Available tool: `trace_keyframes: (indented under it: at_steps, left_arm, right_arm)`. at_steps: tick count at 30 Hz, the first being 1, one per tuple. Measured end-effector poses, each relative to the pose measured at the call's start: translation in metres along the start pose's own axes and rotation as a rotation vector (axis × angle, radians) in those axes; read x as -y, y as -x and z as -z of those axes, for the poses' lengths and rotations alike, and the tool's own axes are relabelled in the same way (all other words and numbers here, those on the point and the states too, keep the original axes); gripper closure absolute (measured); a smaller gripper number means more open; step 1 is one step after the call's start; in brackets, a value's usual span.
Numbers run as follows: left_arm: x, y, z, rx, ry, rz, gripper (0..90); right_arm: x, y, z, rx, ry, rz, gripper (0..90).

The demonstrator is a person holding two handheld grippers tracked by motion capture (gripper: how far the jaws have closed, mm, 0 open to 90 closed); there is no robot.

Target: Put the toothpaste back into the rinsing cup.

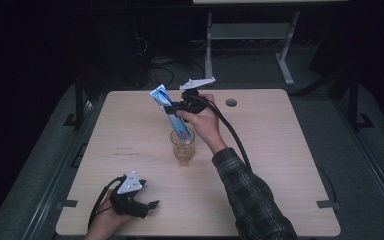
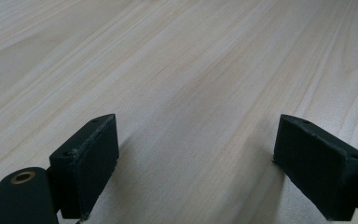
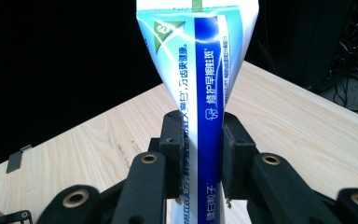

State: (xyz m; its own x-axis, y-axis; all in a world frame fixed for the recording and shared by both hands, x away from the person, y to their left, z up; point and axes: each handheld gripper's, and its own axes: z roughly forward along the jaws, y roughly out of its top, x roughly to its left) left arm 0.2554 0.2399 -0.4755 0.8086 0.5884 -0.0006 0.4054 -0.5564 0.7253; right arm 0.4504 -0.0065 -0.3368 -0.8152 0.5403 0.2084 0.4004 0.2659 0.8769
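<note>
Your right gripper point(image 1: 176, 107) had its fingers point(image 3: 172, 154) clamped on both sides of the blue-and-white toothpaste tube point(image 1: 169, 111), about midway along its length. In the right gripper view the tube point(image 3: 203, 93) ran straight up between the two black pads, flat crimped end at the top, with blue and green printing on white. From the high view the tube was tilted, top end leaning toward the far left, lower end dipping into the clear glass tumbler point(image 1: 182, 147) standing near the middle of the light wooden table point(image 1: 280, 150). Can't tell whether the tube's tip touched the bottom of the glass. Your right hand point(image 1: 205, 122) was reaching in from the right side, plaid sleeve point(image 1: 252, 200) behind it.

Your left gripper point(image 1: 142, 205) sat low at the near left edge of the table, well apart from the glass. In the left gripper view its fingers point(image 2: 91, 158) were spread wide with nothing between them, just bare wood grain underneath.
</note>
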Motion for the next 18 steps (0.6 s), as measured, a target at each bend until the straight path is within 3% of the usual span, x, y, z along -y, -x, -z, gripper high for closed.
trace_keyframes:
  at_steps: [18]
  left_arm:
    - [0.000,0.000,0.000,0.000,-0.002,0.000,13.3]
  right_arm:
    - [0.021,0.004,0.000,-0.010,-0.021,-0.007,73.5]
